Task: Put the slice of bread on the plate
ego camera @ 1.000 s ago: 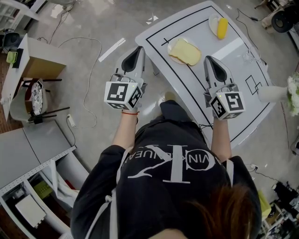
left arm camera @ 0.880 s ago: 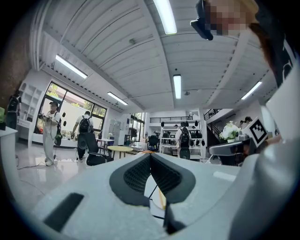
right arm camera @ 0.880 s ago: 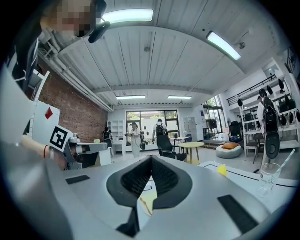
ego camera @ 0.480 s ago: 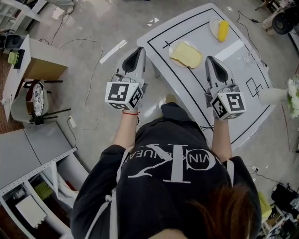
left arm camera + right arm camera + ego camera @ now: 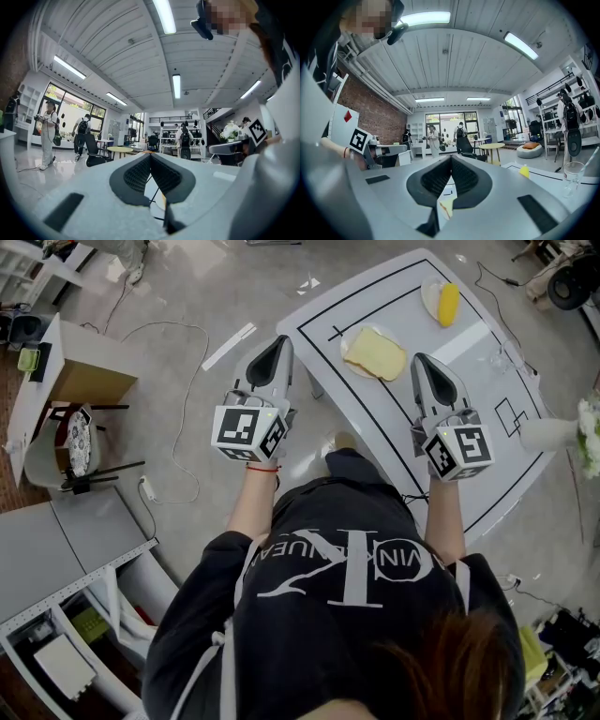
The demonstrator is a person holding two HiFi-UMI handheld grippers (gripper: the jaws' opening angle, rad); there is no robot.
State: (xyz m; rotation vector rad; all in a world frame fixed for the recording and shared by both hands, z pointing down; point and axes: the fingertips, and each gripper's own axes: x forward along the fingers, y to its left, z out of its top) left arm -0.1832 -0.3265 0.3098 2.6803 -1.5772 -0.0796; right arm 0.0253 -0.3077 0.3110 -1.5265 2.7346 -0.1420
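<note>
My left claw (image 5: 278,341) and right claw (image 5: 419,360) are both pressed together and empty. The slice of bread (image 5: 377,353) seems to lie on the plate (image 5: 344,335) on the counter (image 5: 473,418). If I reach in closed, I would probably shove or tear the soft slice.

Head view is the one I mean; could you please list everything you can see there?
table: one, white with black lines, ahead of the person
plate: two, white, on the table, near and far
bread slice: one, pale yellow, on the near plate
yellow food: one piece, on the far plate
glass: one, clear, on the table's right side
vase: one, white, holding flowers, right edge
box: one, white top, brown side, on the floor at left
top: one, black, worn by the person
left claw: grey, shut, empty
right claw: grey, shut, empty
</note>
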